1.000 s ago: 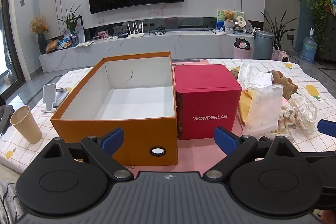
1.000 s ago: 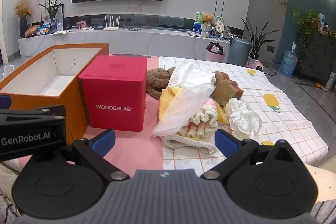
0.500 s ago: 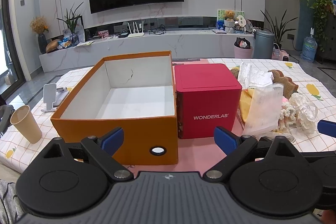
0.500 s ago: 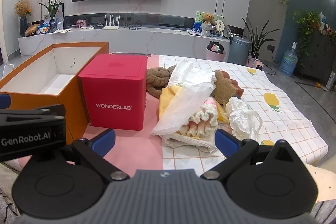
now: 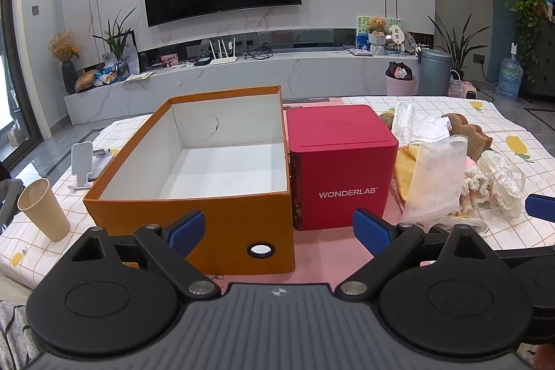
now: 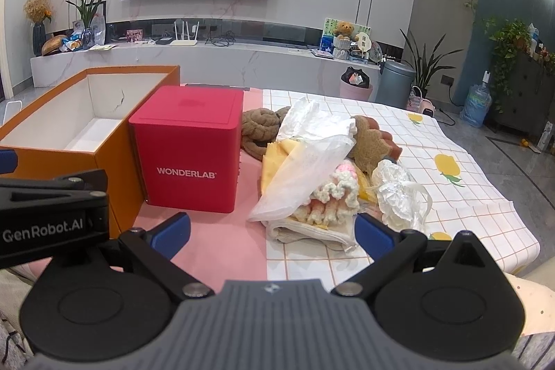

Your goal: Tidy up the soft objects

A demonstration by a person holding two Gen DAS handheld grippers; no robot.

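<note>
- Orange cardboard box [image 5: 194, 224], open-topped, white inside, nothing in it; long axis running from the near edge of the table away toward the TV wall, round hole in the near end.
- Red cube box [image 5: 341, 169] marked WONDERLAB, touching the orange box's right wall, lid on.
- Heap of soft objects [image 6: 322, 169] on the checked tablecloth [image 6: 461, 207], just right of the red cube: clear plastic bag [image 6: 301, 175] lying diagonally, low end toward the camera, over yellow cloth [image 6: 274, 162]; pink-and-cream knitted piece [image 6: 329, 196] under its right edge; brown braided plush [image 6: 258, 127] at the far left of the heap; brown flat plush [image 6: 369, 141] at the far right; crinkled clear wrap [image 6: 395, 193] on the near right.
- Left gripper [image 5: 277, 231]: blue pads spread wide, nothing between them; near end of the orange box and front of the red cube straight ahead, apart from the fingertips.
- Right gripper [image 6: 272, 229]: spread wide, nothing held; folded white cloth [image 6: 312, 231] at the heap's near edge just ahead, between the 2 pads' lines, not touched.
- Paper cup [image 5: 43, 214] upright at far left of the table; white phone stand [image 5: 83, 163] behind it.
- Against 1.0 s ago: both views nearly identical, boxes and heap unmoved, both grippers equally spread.
</note>
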